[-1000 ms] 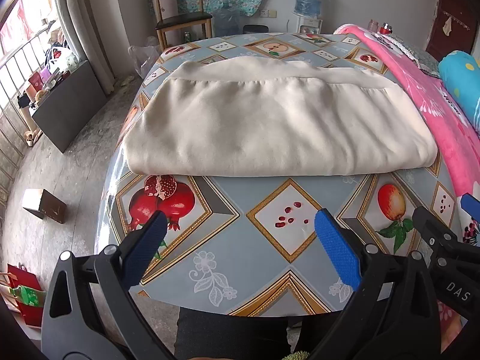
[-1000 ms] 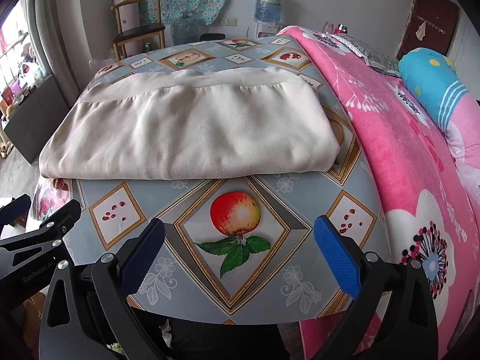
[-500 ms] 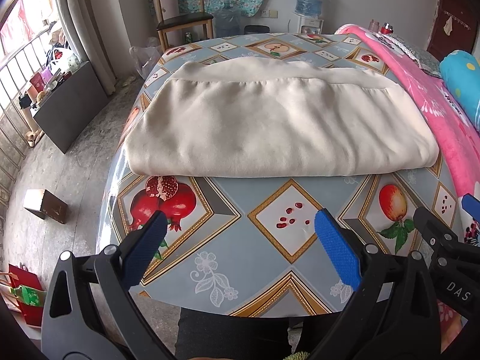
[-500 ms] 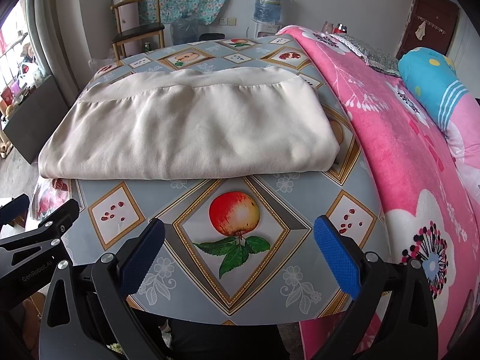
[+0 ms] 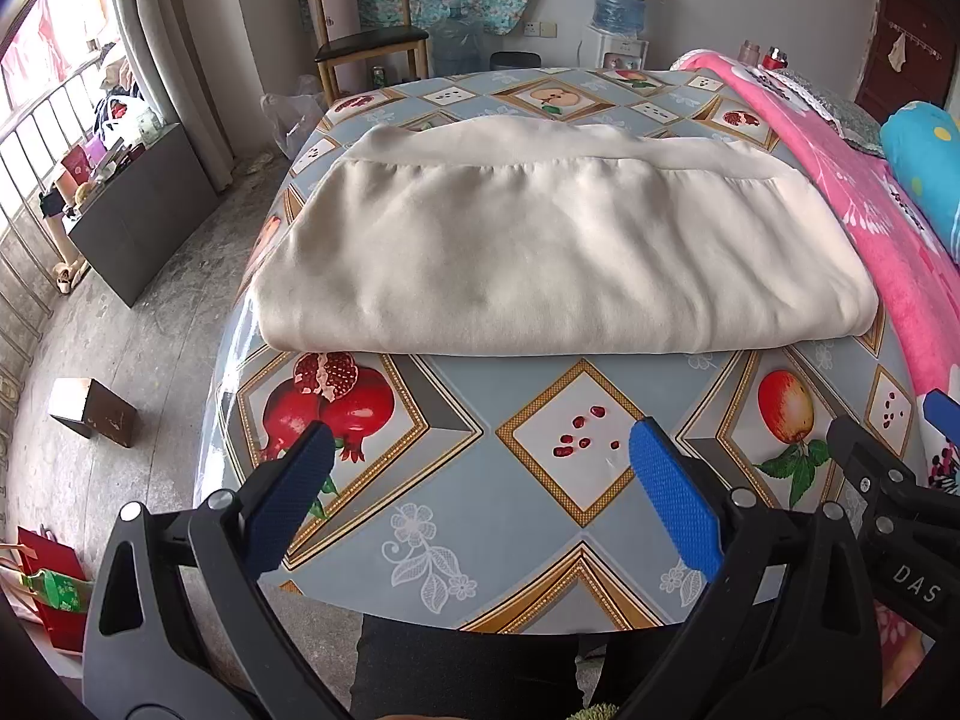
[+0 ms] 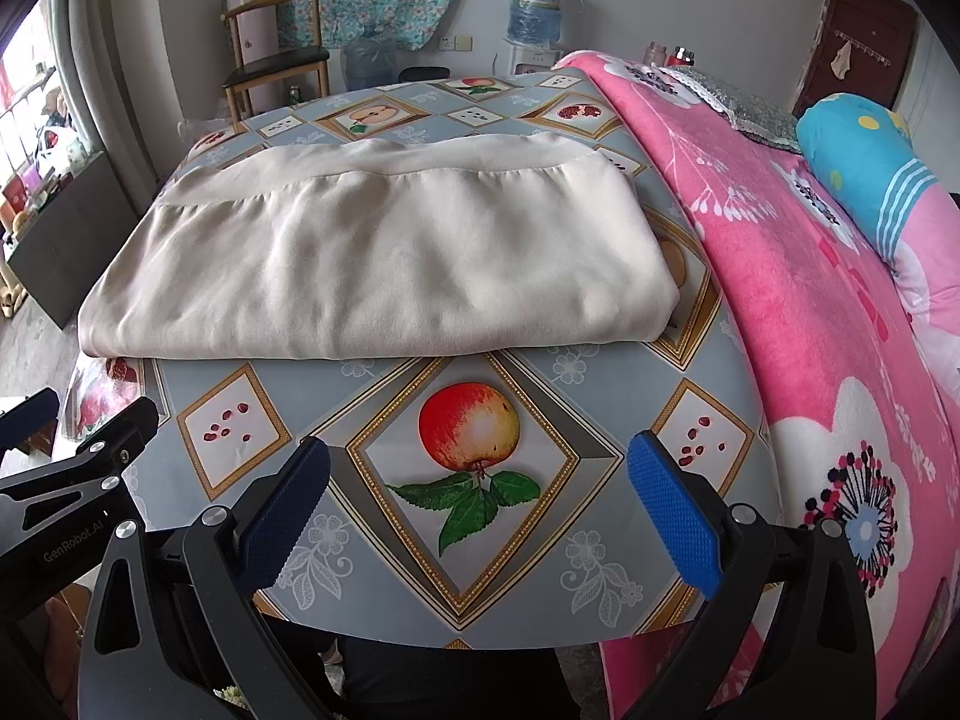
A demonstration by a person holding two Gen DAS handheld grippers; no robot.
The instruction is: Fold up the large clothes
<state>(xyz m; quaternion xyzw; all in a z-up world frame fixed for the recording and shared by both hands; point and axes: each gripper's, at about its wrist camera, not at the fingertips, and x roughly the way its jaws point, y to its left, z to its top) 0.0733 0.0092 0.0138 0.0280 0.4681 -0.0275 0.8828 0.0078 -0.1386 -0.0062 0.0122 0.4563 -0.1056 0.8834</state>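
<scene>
On the table (image 5: 480, 516), a folded cream garment (image 5: 558, 252) lies flat.

The table (image 5: 540, 546) wears a grey-blue oilcloth printed with fruit in gold diamonds. Just beside the table's right edge lies a pink floral blanket (image 6: 798, 312) with a blue pillow (image 6: 858, 174) on it. Beyond the table stand 1 wooden chair (image 5: 366, 42) and a water dispenser (image 5: 621, 6). Left of the table, a small box (image 5: 93, 411) sits on the floor.
</scene>
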